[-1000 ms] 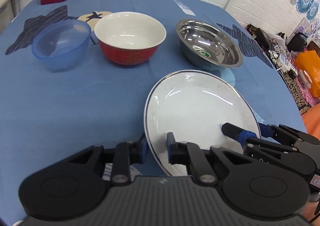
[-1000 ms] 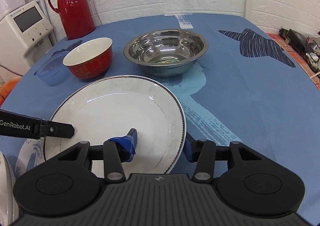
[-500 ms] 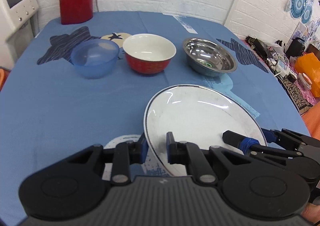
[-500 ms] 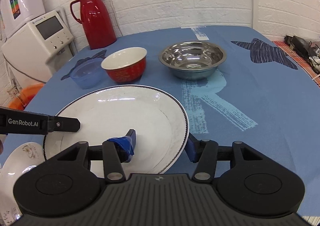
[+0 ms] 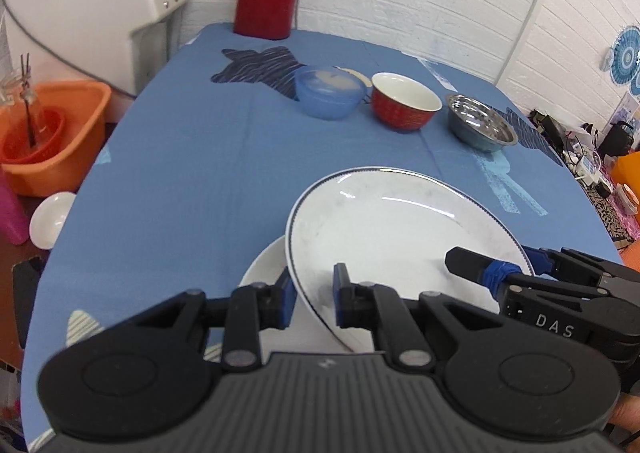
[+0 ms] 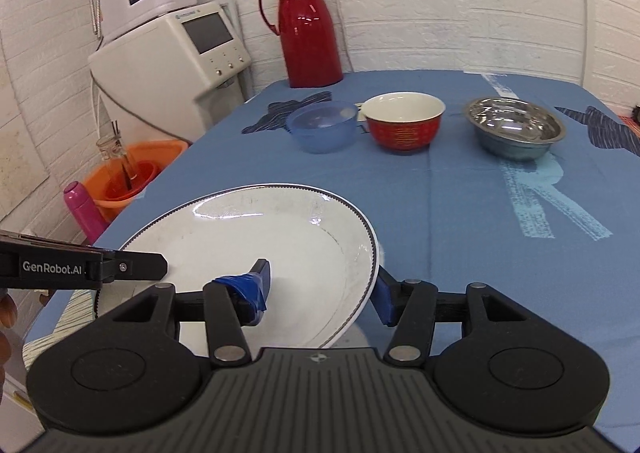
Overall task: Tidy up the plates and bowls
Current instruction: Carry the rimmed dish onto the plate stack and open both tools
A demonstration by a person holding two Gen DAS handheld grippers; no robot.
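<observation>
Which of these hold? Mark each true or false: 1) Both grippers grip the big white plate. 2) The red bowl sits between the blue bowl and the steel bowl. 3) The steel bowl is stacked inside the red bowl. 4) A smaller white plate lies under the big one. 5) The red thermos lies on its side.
1) True: the left gripper and right gripper each straddle the rim of the big white plate.
2) True: red bowl, blue bowl, steel bowl.
3) False: it stands apart on the cloth.
4) True: the smaller white plate shows beneath it.
5) False: the red thermos stands upright.
</observation>
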